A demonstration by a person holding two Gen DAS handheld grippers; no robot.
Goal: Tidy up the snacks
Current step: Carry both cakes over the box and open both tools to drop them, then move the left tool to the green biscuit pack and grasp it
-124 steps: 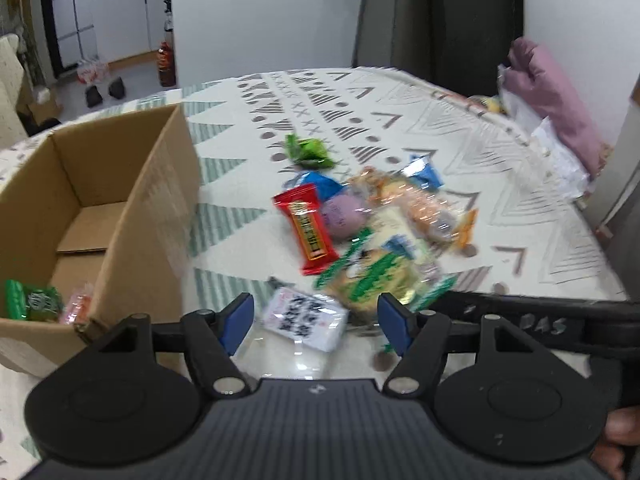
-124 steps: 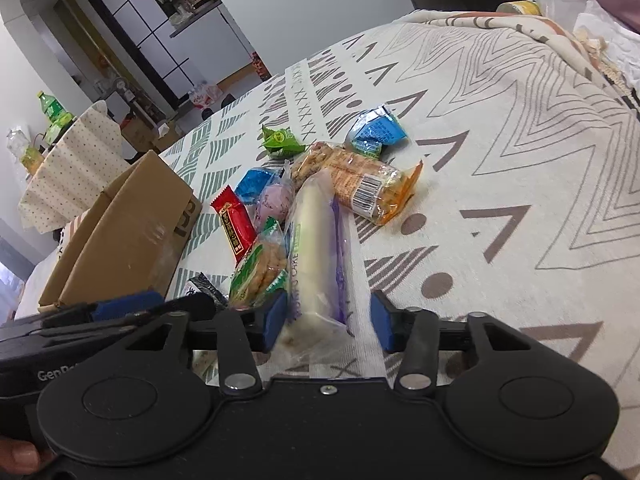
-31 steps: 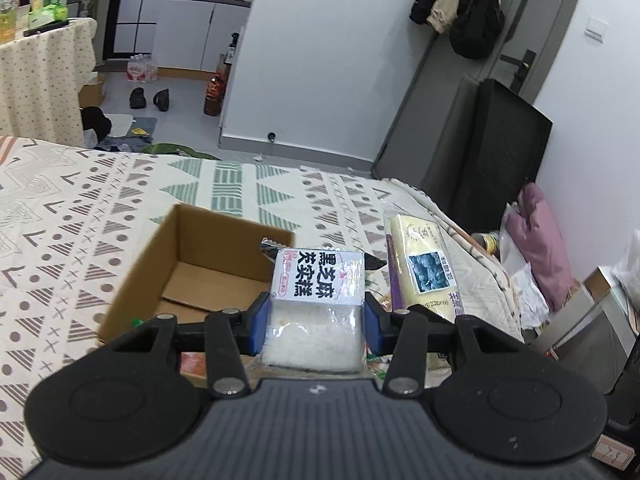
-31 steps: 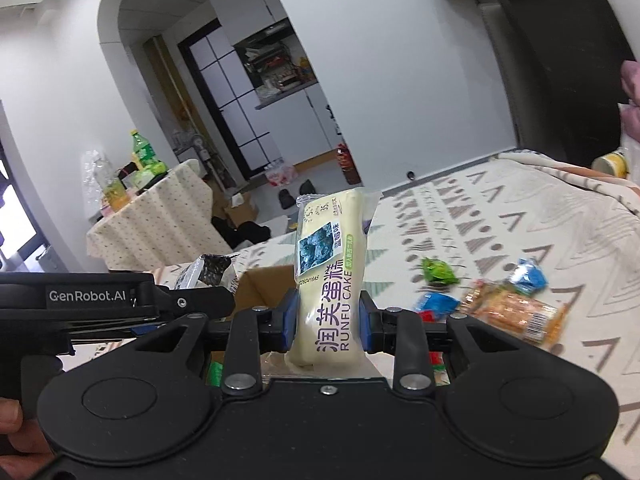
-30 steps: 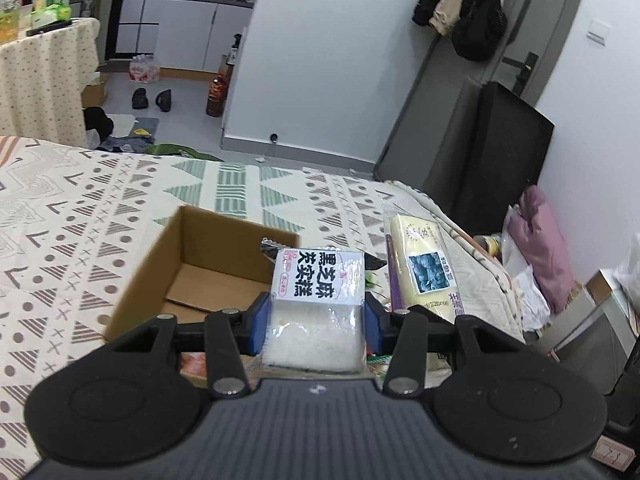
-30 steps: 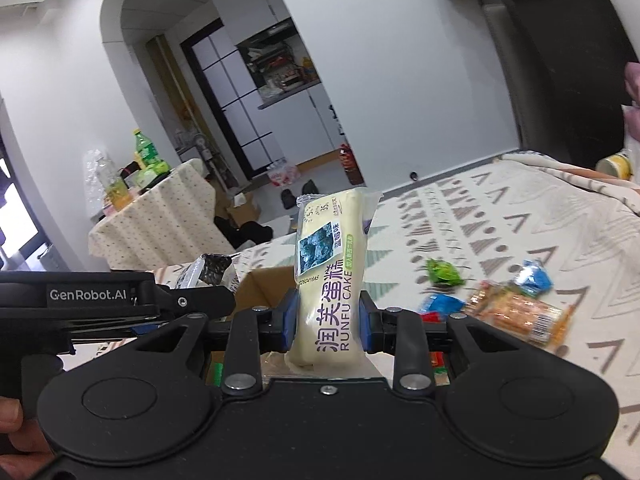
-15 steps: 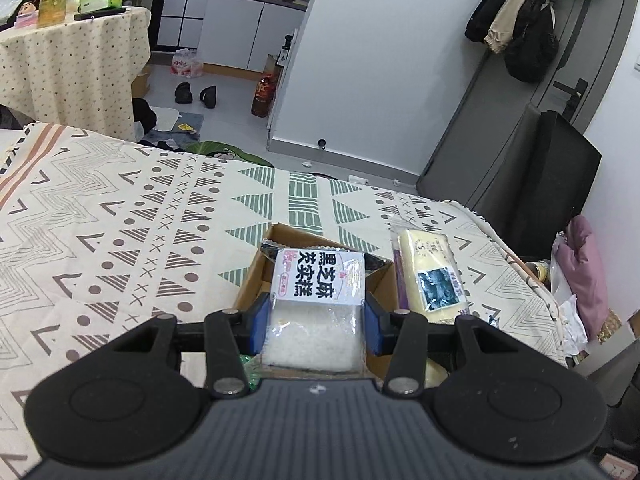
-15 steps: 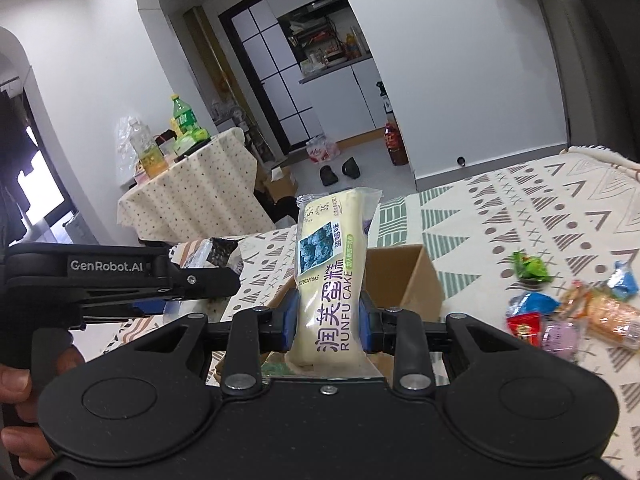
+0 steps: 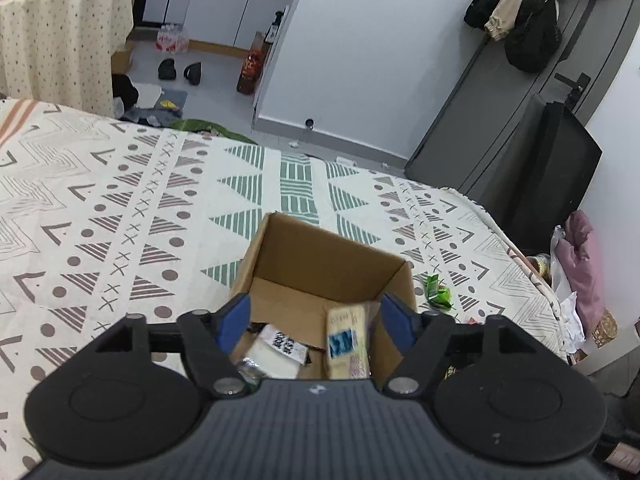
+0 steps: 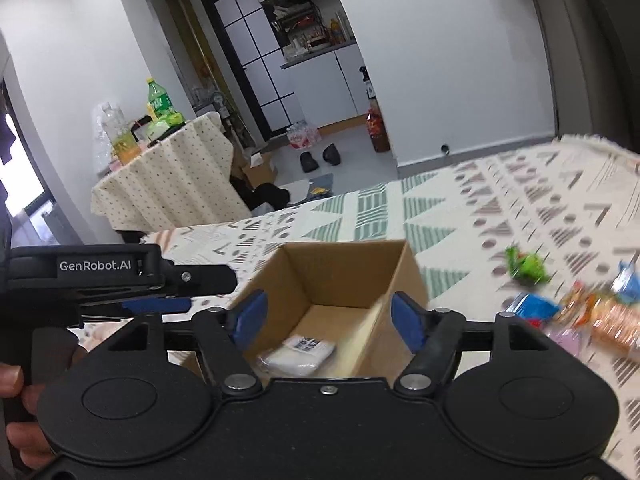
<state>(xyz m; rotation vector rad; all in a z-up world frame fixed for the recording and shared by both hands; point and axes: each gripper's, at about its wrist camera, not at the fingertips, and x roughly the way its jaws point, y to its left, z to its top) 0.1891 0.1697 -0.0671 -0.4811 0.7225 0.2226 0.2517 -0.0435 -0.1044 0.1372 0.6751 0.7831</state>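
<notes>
An open cardboard box point(image 9: 320, 264) point(image 10: 340, 272) stands on the patterned tablecloth. Inside it lie a white snack packet with black print point(image 9: 276, 348) point(image 10: 298, 354) and a long yellow cake packet point(image 9: 347, 340) point(image 10: 362, 344). My left gripper point(image 9: 316, 320) hangs open above the box, nothing between its blue pads. My right gripper point(image 10: 334, 318) is open too, over the same box. The left gripper's body point(image 10: 120, 276) shows at the left of the right wrist view, with a hand point(image 10: 16, 420) on its handle.
Loose snacks lie right of the box: a green packet point(image 9: 438, 290) point(image 10: 526, 266), blue point(image 10: 532, 308) and orange point(image 10: 612, 320) ones, blurred. Patterned cloth point(image 9: 120, 220) spreads left of the box. A dotted-cloth side table point(image 10: 168, 172) and a dark cabinet point(image 9: 552, 168) stand beyond.
Both grippers have opened and let go of their packets, which have dropped into the box. The box now sits directly under both grippers.
</notes>
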